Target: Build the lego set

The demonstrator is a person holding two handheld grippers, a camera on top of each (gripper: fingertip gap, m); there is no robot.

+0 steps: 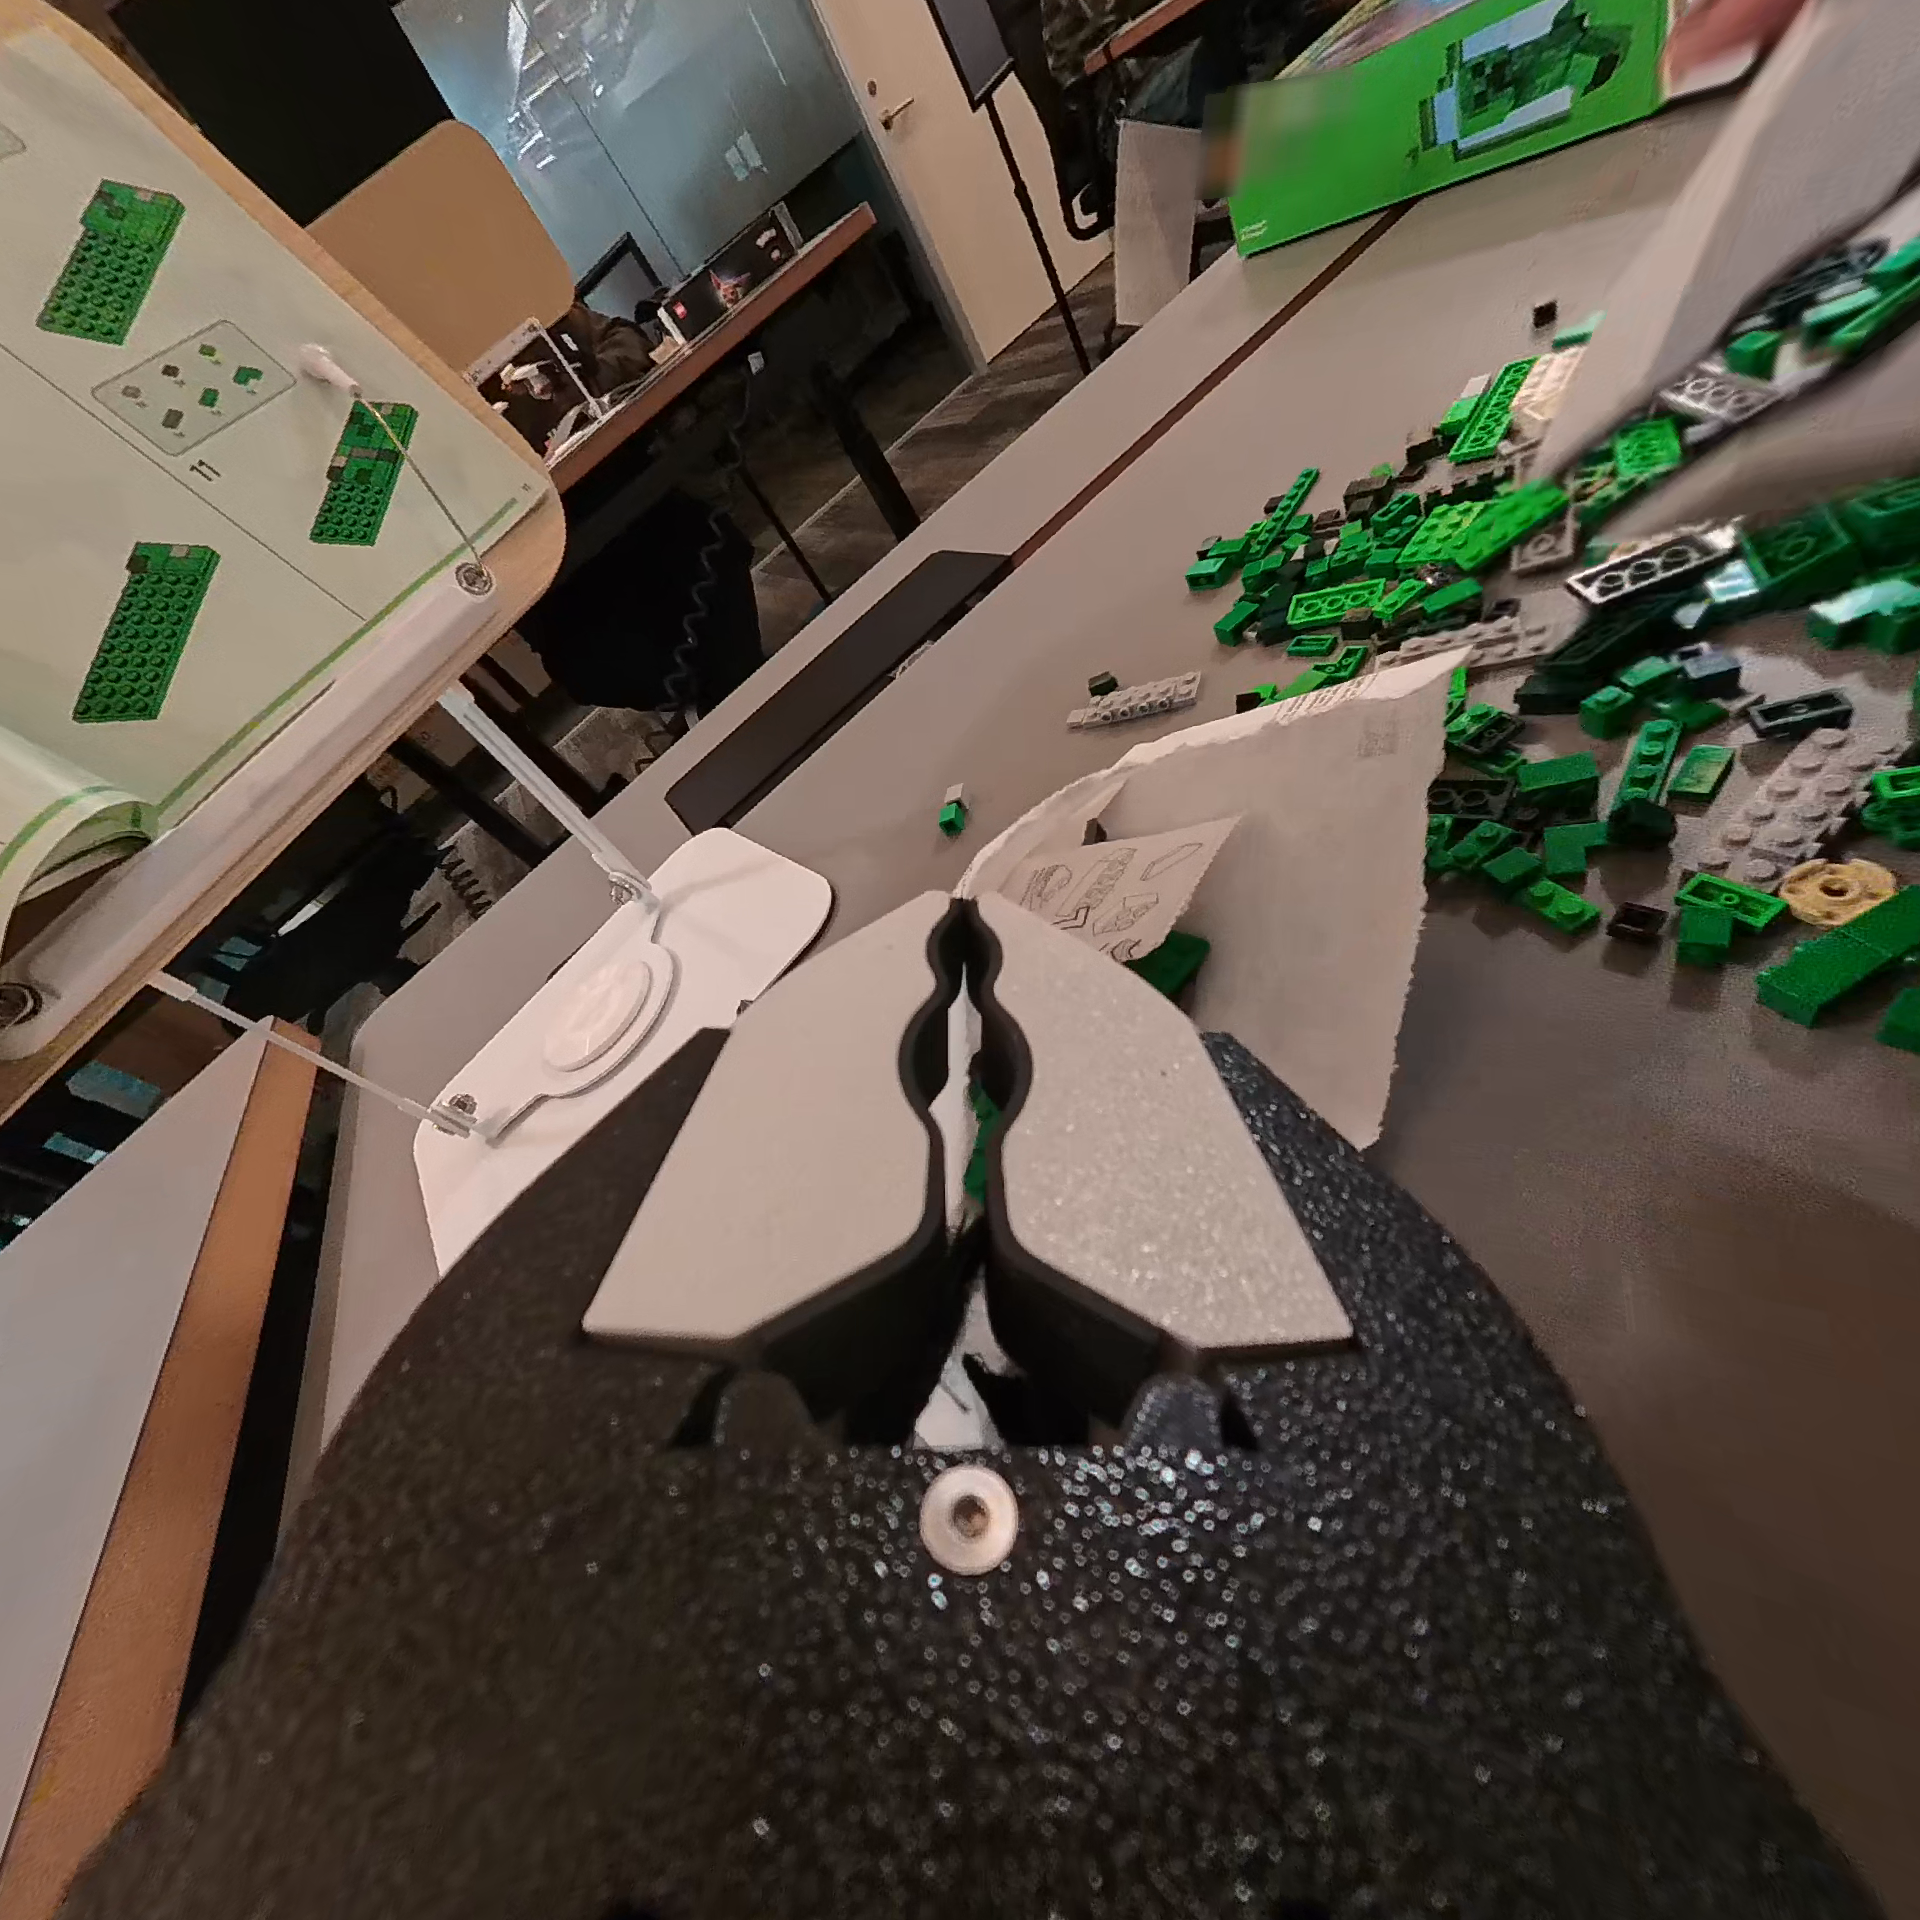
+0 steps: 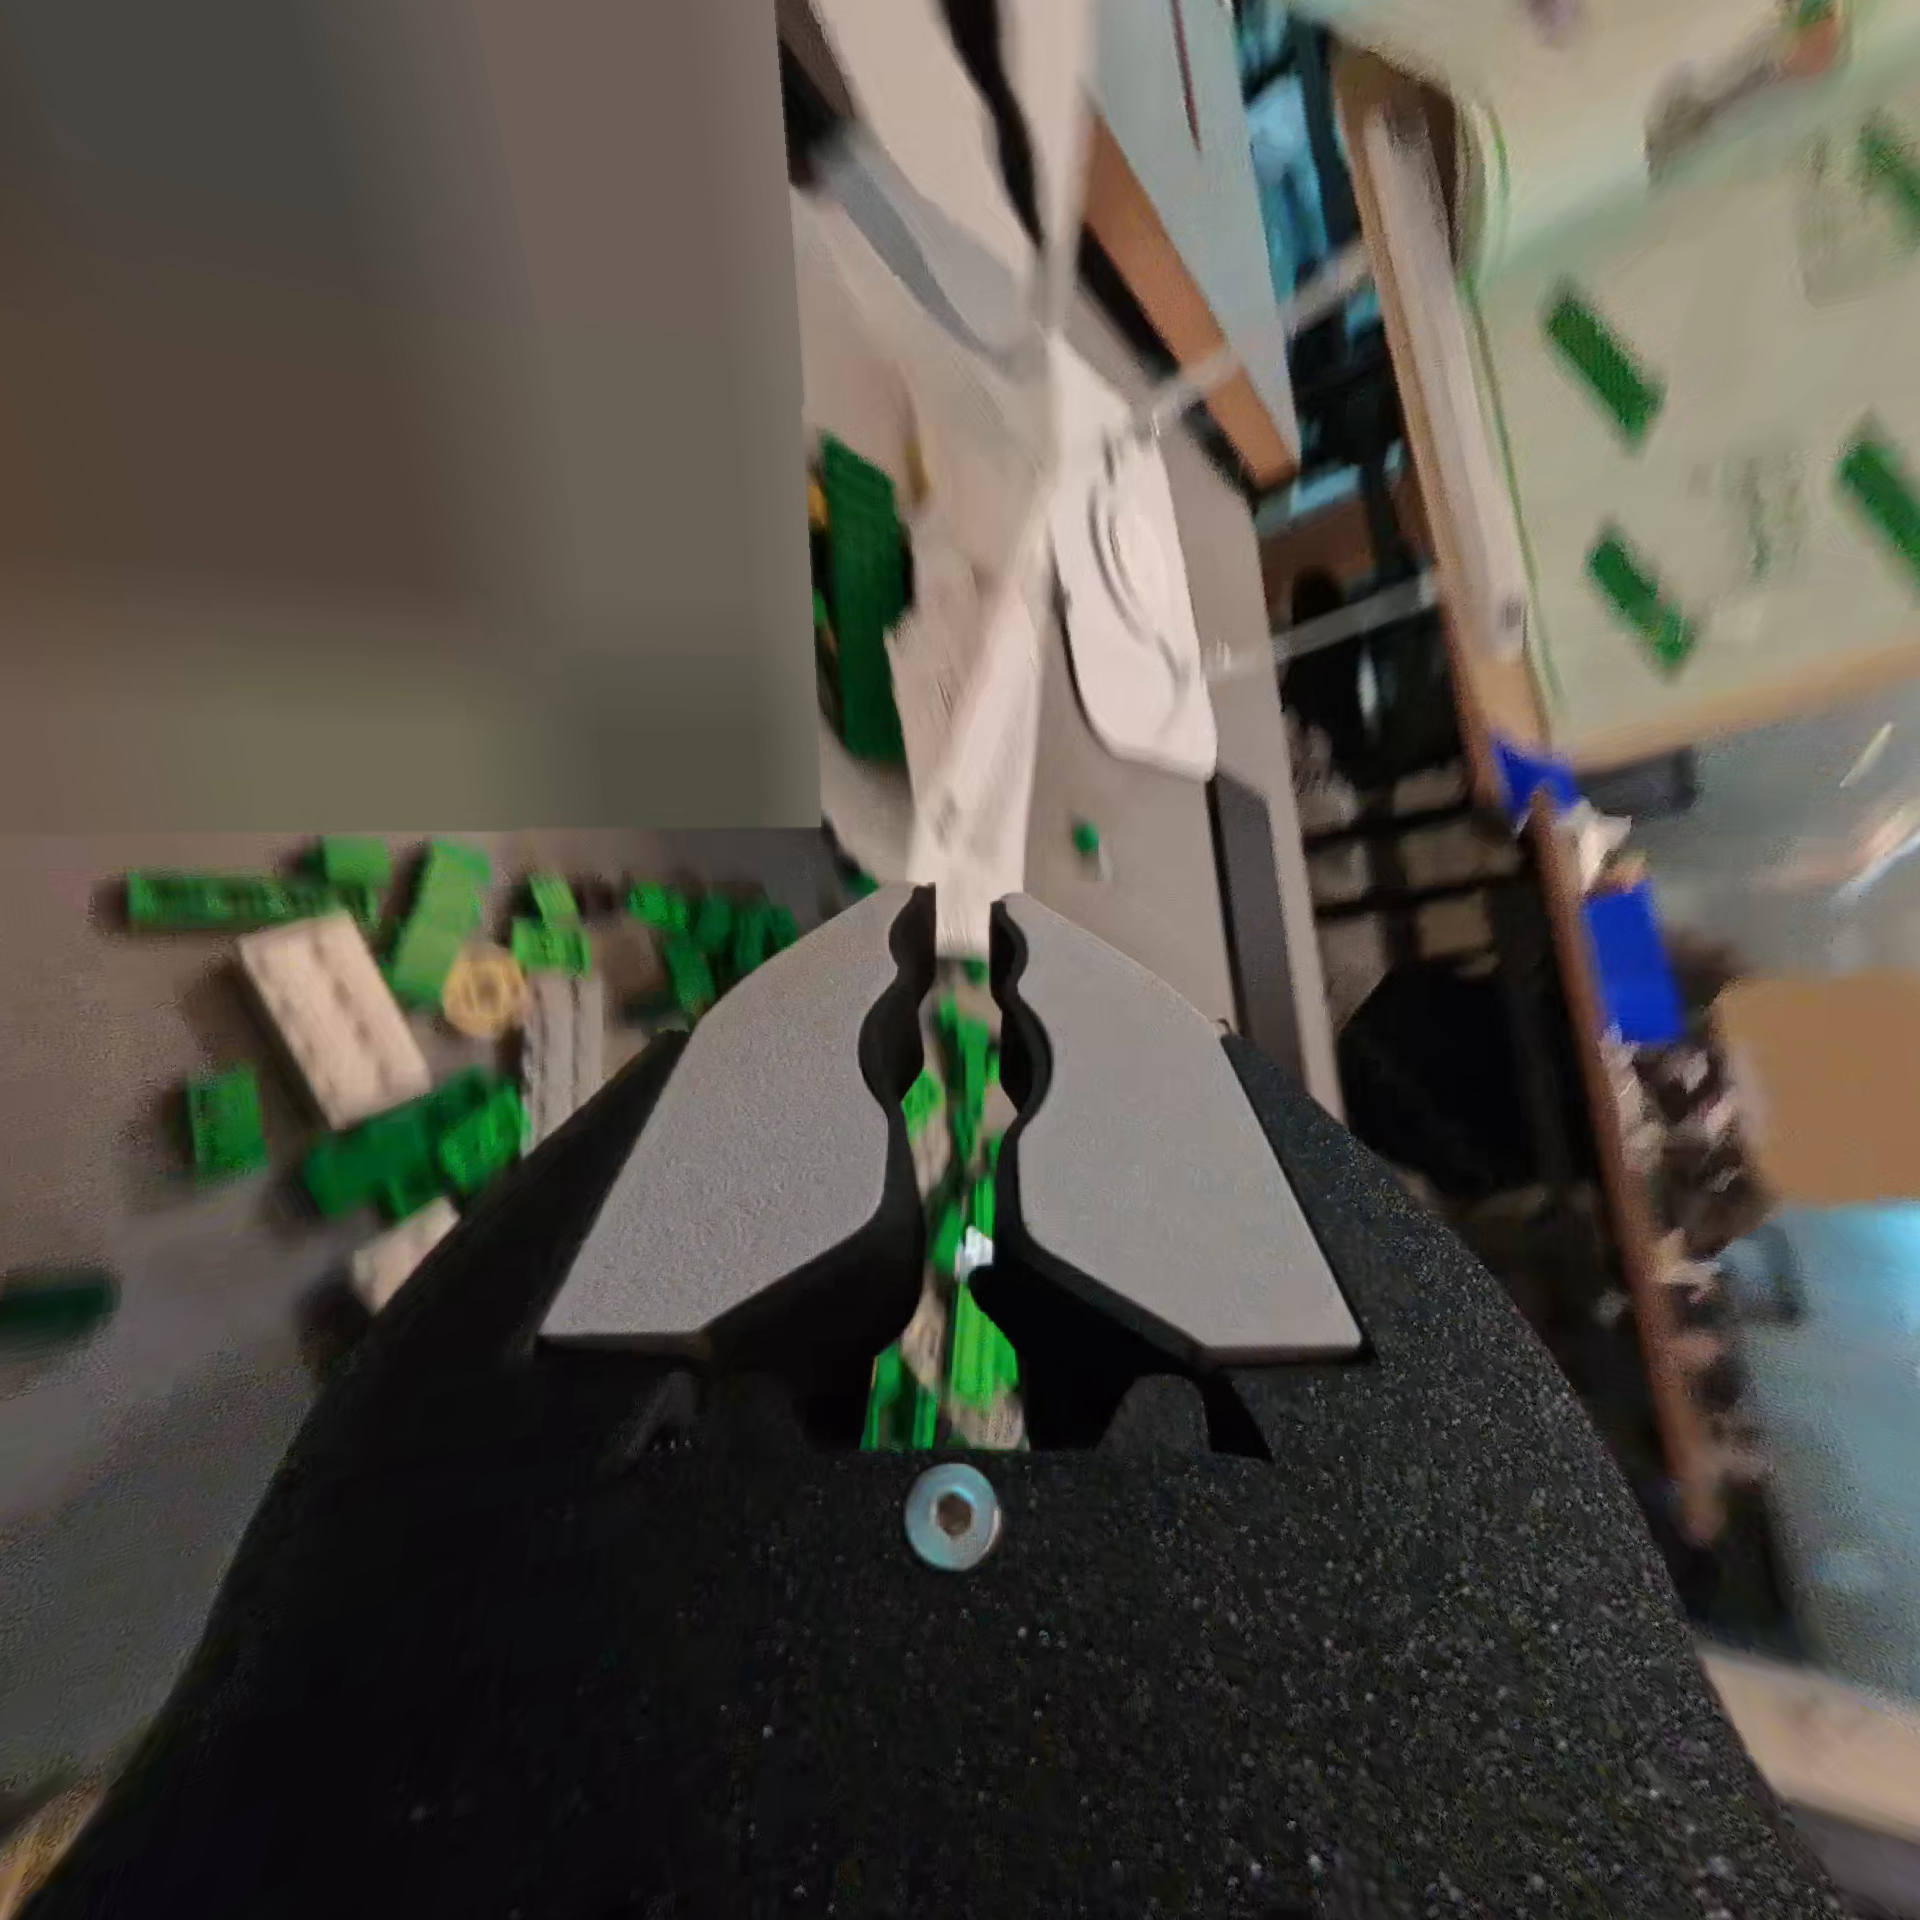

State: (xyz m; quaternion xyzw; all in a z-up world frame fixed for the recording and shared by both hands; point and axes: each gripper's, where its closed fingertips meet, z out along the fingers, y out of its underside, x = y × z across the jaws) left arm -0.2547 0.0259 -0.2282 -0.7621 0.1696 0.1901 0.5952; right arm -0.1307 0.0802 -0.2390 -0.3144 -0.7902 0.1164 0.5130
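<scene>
My left gripper (image 1: 966,914) is shut on the edge of a torn white paper bag (image 1: 1299,831), which stands open over the grey table (image 1: 1558,1195). Loose green, grey and black Lego bricks (image 1: 1558,623) lie in a heap to its right. The right wrist view is motion-blurred. My right gripper (image 2: 956,904) has its tips closed on a strip of white paper bag (image 2: 987,707) above the bricks (image 2: 416,1039). A blurred white sheet (image 1: 1745,229) hangs over the heap at the top right of the left wrist view.
The instruction booklet (image 1: 208,416) stands on a clear holder with a white base (image 1: 644,987) at the left. The green set box (image 1: 1455,135) lies at the far end. A lone green brick (image 1: 954,810) and a grey plate (image 1: 1138,704) lie apart. A green plate (image 2: 862,582) lies near the holder. Across from one pair of fingers to the other is roughly 12 cm.
</scene>
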